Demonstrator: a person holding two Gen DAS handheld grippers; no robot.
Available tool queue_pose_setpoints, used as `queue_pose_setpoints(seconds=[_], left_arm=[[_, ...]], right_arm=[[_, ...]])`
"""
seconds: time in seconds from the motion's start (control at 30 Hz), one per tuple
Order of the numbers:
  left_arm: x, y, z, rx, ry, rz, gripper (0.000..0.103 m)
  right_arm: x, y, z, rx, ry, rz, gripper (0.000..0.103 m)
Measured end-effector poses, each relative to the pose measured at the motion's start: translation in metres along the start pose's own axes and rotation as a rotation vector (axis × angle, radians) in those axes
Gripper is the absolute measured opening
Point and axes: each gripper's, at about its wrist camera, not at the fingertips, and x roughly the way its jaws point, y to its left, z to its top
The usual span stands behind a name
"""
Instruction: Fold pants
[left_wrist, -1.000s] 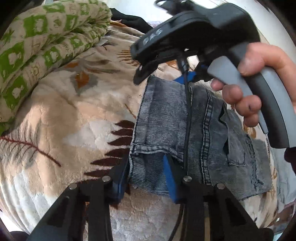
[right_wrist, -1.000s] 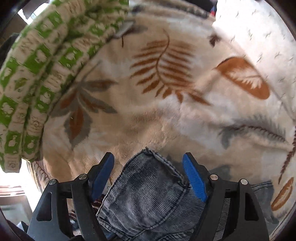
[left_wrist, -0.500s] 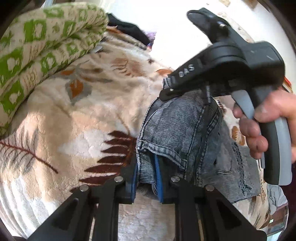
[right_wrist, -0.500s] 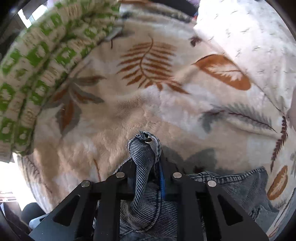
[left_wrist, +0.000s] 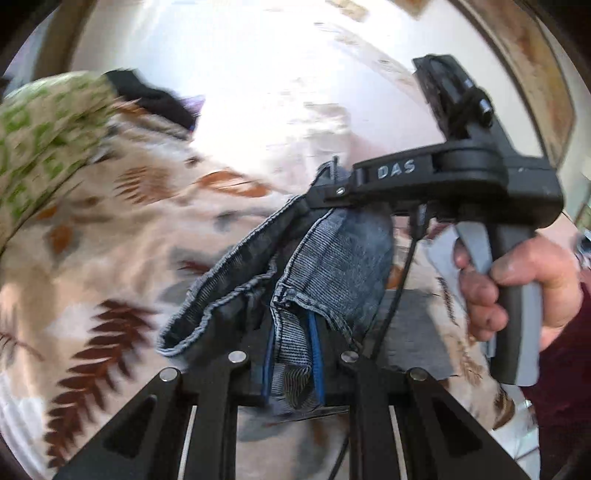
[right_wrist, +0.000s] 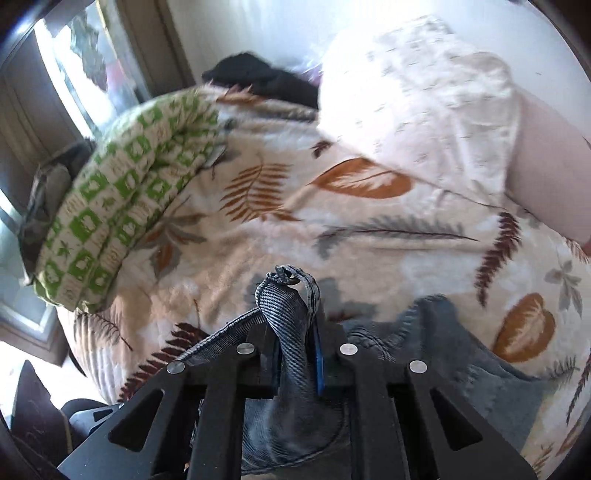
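Above leaf-print blanket, pants between both grippers' jaws.

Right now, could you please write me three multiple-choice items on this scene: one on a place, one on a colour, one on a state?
1. Where does the green-checked quilt lie in the right wrist view?
A. Left of the jeans
B. Under the jeans
C. Right of the jeans

2. What colour are the jeans?
A. Red
B. Washed grey-blue
C. White

3. How do the grippers stand?
A. Both wide open
B. Only the left grips
C. Both clamp denim

Answers:
1 A, it is bunched at the left edge of the leaf-print blanket.
2 B, faded denim.
3 C, the left gripper and right gripper each pinch a fold.
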Motion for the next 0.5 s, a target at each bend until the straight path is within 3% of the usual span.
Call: queue_pose_setpoints(seconds=[0.23,0.5], left_arm=[[0.040,-0.089,0.008,0.128,0.038,-0.094,0.018],[0.106,-0.186,-0.015,0.277,0.135,-0.174,0.019]], right_arm=[[-0.051,-0.093,-0.039,0.119,-0.086,-0.022,0.012],[-0.079,-0.209,-0.094,0.307,-0.178,-0.030,0.012]])
